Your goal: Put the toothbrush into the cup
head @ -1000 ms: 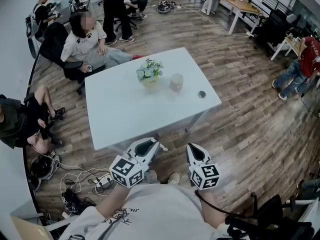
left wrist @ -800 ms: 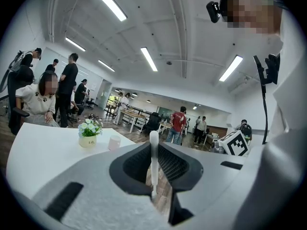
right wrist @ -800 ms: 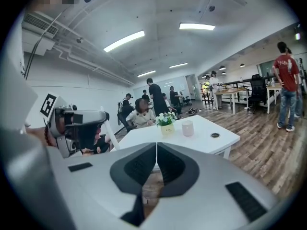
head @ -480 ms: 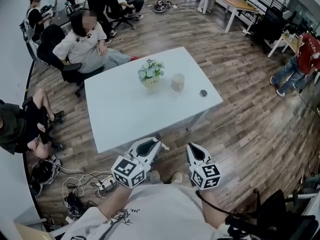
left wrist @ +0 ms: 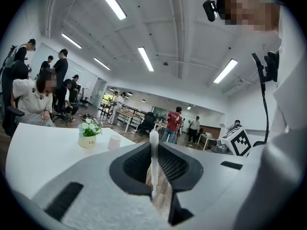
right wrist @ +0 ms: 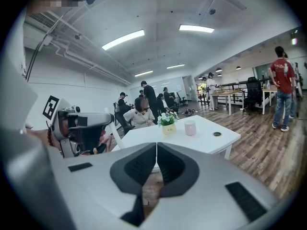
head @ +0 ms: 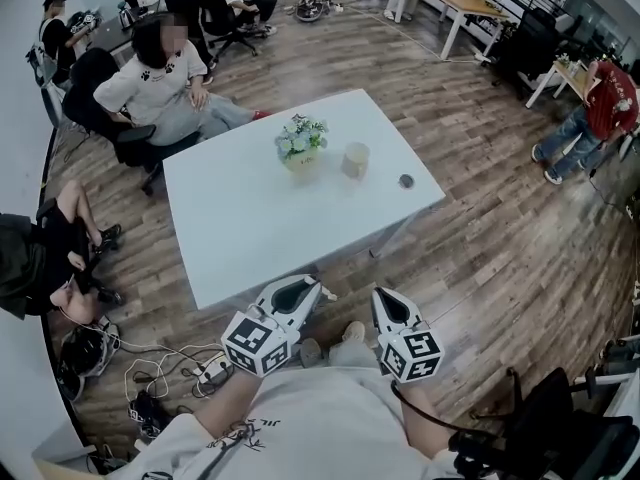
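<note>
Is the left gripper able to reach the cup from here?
Probably not yet: the cup stands far across the table from the left gripper, shut on the toothbrush near the body. Nothing blocks the way.

A white table (head: 250,230) stands ahead of the left gripper (head: 300,288) and the right gripper (head: 386,306), with its near edge just beyond the left one. On its far half, well apart from both, sit a pot of flowers (head: 300,148), a cup (head: 354,160) just right of the pot, and a dark round fitting (head: 406,181) farther right, near the edge.
</note>
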### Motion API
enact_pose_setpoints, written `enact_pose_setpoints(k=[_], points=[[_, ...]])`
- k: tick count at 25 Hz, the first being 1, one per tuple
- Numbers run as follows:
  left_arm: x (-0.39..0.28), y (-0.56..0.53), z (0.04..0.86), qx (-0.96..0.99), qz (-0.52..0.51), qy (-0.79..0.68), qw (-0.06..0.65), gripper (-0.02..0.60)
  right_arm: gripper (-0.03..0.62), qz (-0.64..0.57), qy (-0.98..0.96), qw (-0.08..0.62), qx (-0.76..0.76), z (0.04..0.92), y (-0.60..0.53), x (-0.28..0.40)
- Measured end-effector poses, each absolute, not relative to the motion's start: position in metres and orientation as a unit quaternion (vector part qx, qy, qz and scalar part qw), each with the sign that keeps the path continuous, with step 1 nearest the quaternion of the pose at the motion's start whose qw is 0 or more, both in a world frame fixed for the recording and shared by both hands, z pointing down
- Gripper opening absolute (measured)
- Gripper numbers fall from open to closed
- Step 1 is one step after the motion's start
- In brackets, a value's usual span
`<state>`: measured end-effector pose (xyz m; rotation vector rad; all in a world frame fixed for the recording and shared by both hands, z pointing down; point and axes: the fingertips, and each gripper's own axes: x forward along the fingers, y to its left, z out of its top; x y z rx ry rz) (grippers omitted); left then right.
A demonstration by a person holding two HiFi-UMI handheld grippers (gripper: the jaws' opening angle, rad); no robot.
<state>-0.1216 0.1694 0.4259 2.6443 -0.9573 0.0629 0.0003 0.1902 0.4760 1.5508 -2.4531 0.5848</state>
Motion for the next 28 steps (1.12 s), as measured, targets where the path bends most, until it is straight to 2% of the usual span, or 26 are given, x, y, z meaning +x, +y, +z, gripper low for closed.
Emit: enact_pose_setpoints(k=[13, 28], points=[[-0.107, 0.11, 0.433, 0.921, 0.026, -0.351, 0.168, 0.054, 0.02, 0.2, -0.837, 0.093, 0.5, 0.486, 0.125, 0.014], [-0.044, -0.032, 0.415, 0.909, 0.024, -0.388, 0.15, 0.054, 0.02, 0.182, -0.861, 0.09, 0.466, 0.467, -0.028, 0.083]])
